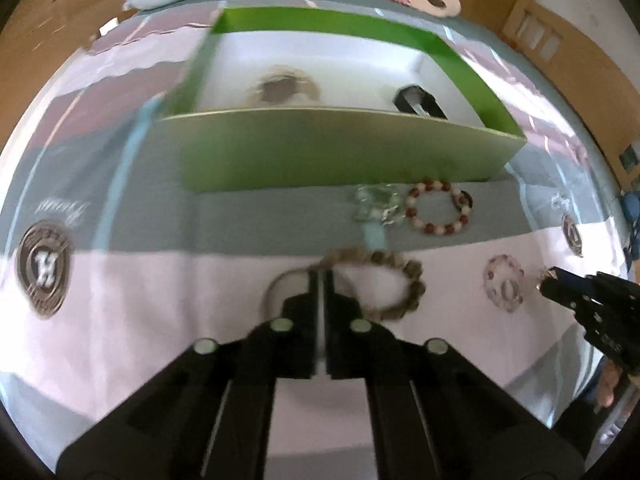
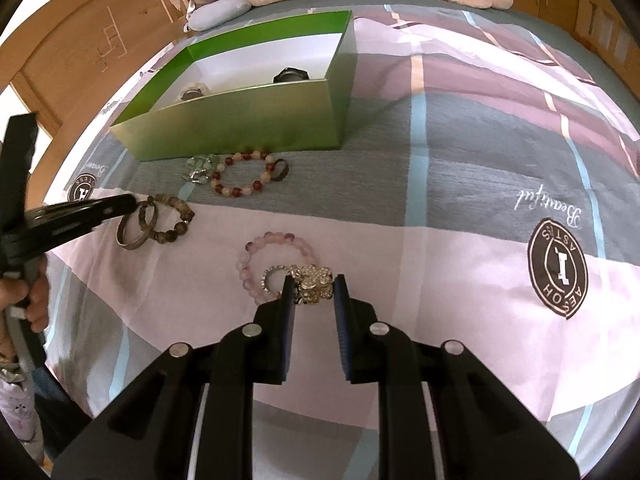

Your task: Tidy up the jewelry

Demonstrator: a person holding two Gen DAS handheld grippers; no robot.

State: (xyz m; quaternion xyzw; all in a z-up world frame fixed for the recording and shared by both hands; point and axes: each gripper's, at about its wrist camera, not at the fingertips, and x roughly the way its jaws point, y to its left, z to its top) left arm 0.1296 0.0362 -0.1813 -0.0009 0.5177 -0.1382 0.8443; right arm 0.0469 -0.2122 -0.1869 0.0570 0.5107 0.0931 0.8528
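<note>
Left gripper (image 1: pixel 321 276): fingers nearly pressed together, only a thin slit between them. Tips sit at the brown bead bracelet (image 1: pixel 384 284) and the metal bangle (image 2: pixel 134 228); whether they pinch either cannot be told. No earlier picture to compare.

Right gripper (image 2: pixel 313 286): fingers part-spread, flanking a rhinestone flower ring (image 2: pixel 314 284); left pad touches it, the right pad's contact is unclear. A pink bead bracelet (image 2: pixel 272 264) lies at 10 o'clock from the tips, a small crystal ring (image 2: pixel 274 278) inside its loop.

Green box (image 2: pixel 240 128) at 11 o'clock in the right view, open; a dark item (image 2: pixel 290 75) and a brownish one (image 2: pixel 194 92) inside. Just before its near wall: red-and-white bead bracelet (image 2: pixel 244 174), clear crystal piece (image 2: pixel 198 170), dark ring (image 2: pixel 280 170). All on a patchwork bedspread (image 2: pixel 460 240).
</note>
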